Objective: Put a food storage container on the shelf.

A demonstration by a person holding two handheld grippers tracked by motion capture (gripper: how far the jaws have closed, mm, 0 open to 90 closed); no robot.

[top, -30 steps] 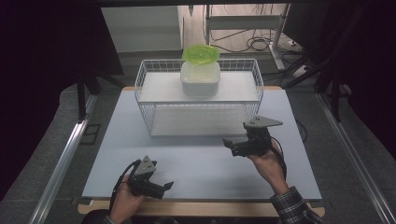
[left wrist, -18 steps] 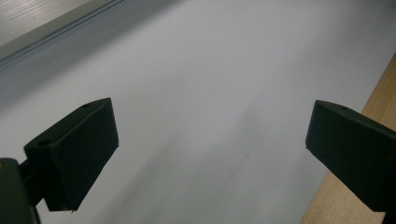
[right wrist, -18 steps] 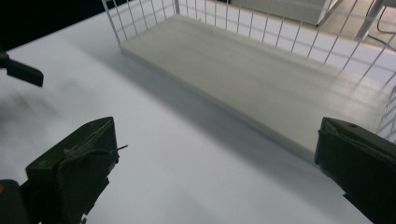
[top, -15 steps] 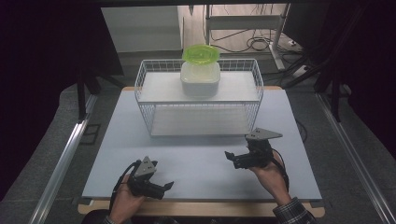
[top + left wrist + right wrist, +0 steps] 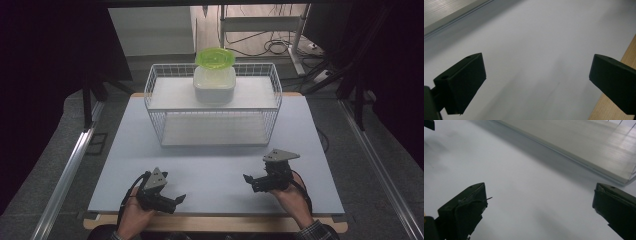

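Now both claws, the left claw [image 5: 175, 201] and the right claw [image 5: 248, 180], are sitting wide open and empty on the surface [image 5: 215, 165], well apart from the white tub [image 5: 214, 85] in the wire basket [image 5: 155, 90], likely resting

A wire rack [image 5: 212, 107] stands on the far half of the table [image 5: 215, 165], centred left to right. On its upper shelf, toward the back and near the middle, sits a tub [image 5: 214, 84], with a bowl [image 5: 215, 57] on top of the tub. The lower shelf lies beneath, at table level. Near the front edge, well apart from the rack, the left gripper [image 5: 176, 201] lies at front left and the right gripper [image 5: 248, 180] at front right, jaws pointing toward each other.
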